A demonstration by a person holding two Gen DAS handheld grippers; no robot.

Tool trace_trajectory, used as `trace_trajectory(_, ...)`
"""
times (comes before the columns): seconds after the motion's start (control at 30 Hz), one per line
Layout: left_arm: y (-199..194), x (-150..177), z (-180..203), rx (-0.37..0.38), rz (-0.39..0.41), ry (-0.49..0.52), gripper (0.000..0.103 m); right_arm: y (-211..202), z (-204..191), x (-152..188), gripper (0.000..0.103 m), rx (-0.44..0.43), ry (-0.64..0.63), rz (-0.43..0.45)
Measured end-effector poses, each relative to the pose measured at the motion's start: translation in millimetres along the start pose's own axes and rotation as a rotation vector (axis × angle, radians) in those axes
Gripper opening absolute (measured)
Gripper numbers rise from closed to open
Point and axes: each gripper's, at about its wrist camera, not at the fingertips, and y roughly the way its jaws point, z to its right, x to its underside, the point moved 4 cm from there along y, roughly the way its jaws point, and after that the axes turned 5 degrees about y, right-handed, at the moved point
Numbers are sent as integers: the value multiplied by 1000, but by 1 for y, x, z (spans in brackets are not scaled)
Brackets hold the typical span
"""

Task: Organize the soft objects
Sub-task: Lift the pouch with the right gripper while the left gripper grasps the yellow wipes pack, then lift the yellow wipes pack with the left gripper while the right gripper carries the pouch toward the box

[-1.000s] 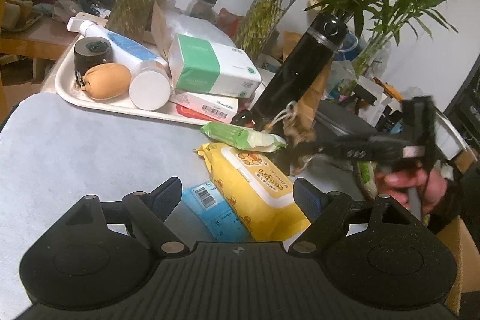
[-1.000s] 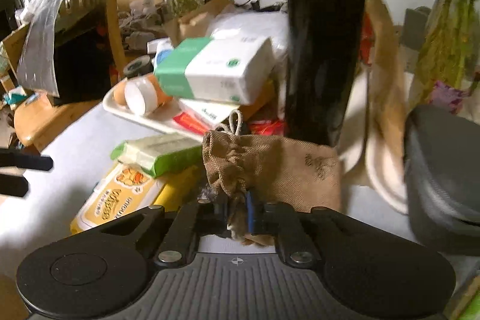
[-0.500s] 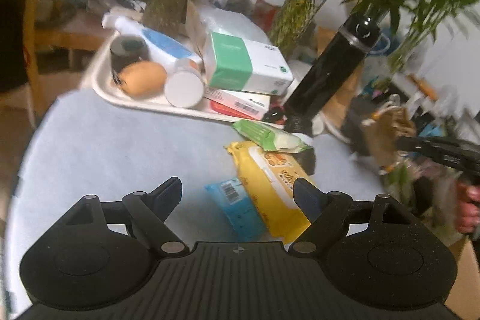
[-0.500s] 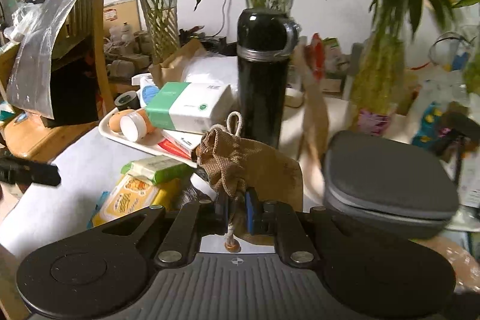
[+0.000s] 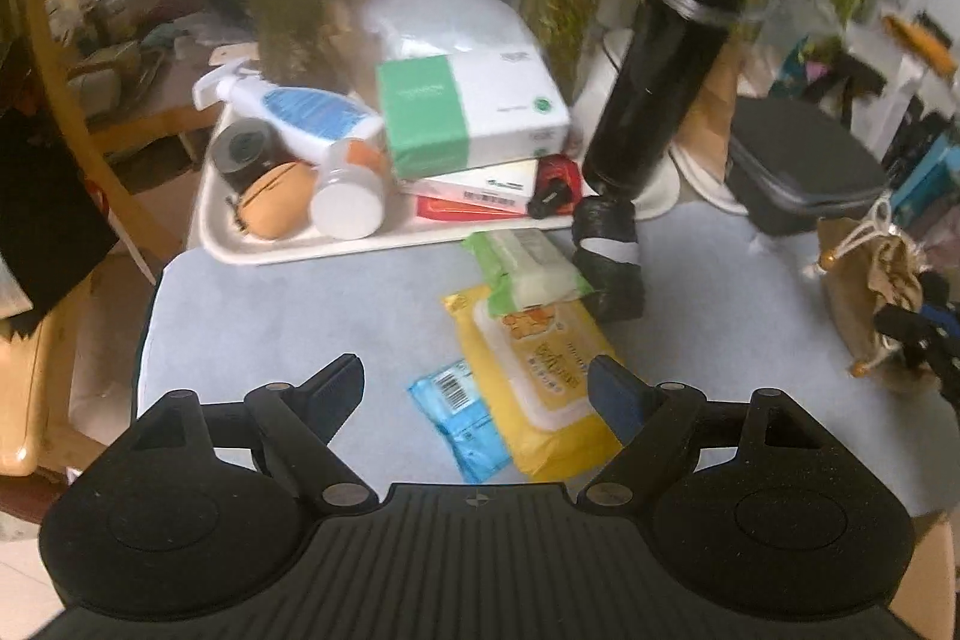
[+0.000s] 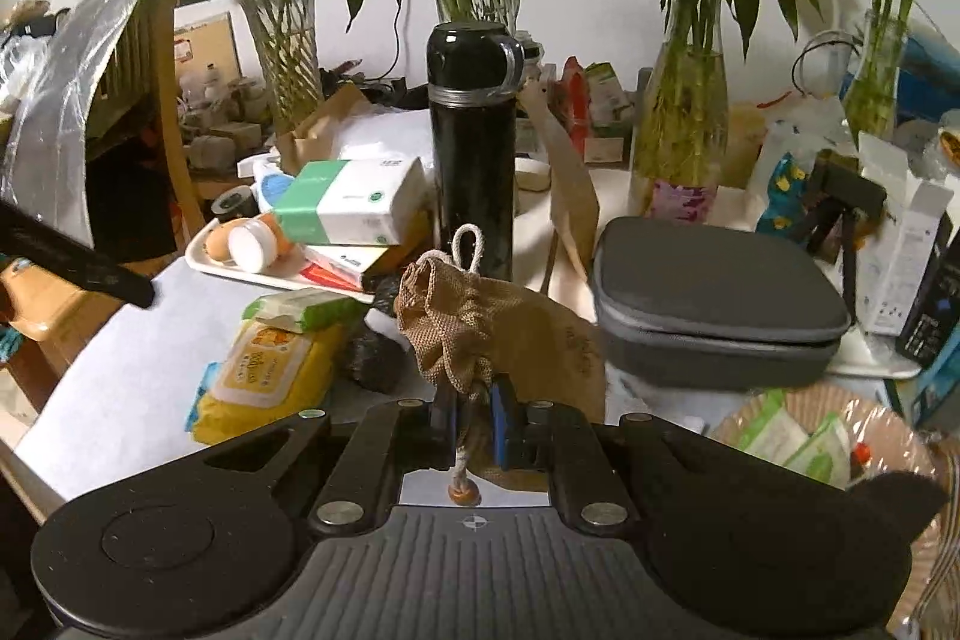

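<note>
My right gripper (image 6: 474, 427) is shut on the gathered neck of a brown burlap drawstring pouch (image 6: 480, 328), which hangs lifted off the table; the left wrist view shows that pouch (image 5: 870, 292) at the far right. My left gripper (image 5: 477, 388) stands open above a yellow wipes pack (image 5: 534, 370) and a small blue packet (image 5: 462, 418), holding nothing. A green wipes pack (image 5: 522, 268) lies partly on the yellow one, and a black roll (image 5: 609, 256) stands beside it.
A white tray (image 5: 288, 250) at the back holds a tissue box (image 5: 468, 112), a spray bottle, a jar and a tan pouch. A tall black flask (image 6: 474, 148) and a grey zip case (image 6: 714, 298) stand behind. Glass vases with bamboo line the back; a woven basket (image 6: 840, 436) is at the right.
The right gripper has lifted the burlap pouch and drawn back from the flask. The left gripper has risen and tipped downward, still open, so more of the table shows.
</note>
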Motion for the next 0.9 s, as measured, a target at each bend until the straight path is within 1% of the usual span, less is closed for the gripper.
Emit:
trace_trajectory(0.13,22,-11,11,-25,-80,-57,83,-4,-1,2,13,-16,6,2)
trace_trajectory(0.23,41,-17,21,-37,-130,-78,85,-5,2,2,13,-16,19,1)
trace_trajectory(0.37,69,-21,33,-52,-194,-104,85,-5,5,3,13,-24,36,4)
trace_trajectory(0.47,88,-21,37,-79,-254,-138,85,-7,4,2,13,-32,43,8)
trace_trajectory(0.6,104,-22,47,-93,-282,-104,85,-6,5,2,13,-39,51,9)
trace_trajectory(0.67,113,-20,50,-91,-309,-112,85,-6,5,2,13,-43,53,9)
trace_trajectory(0.77,122,-20,49,-135,-328,-109,85,-6,3,1,13,-50,53,7)
trace_trajectory(0.9,128,-21,47,-143,-349,-125,85,-5,1,1,13,-54,51,4)
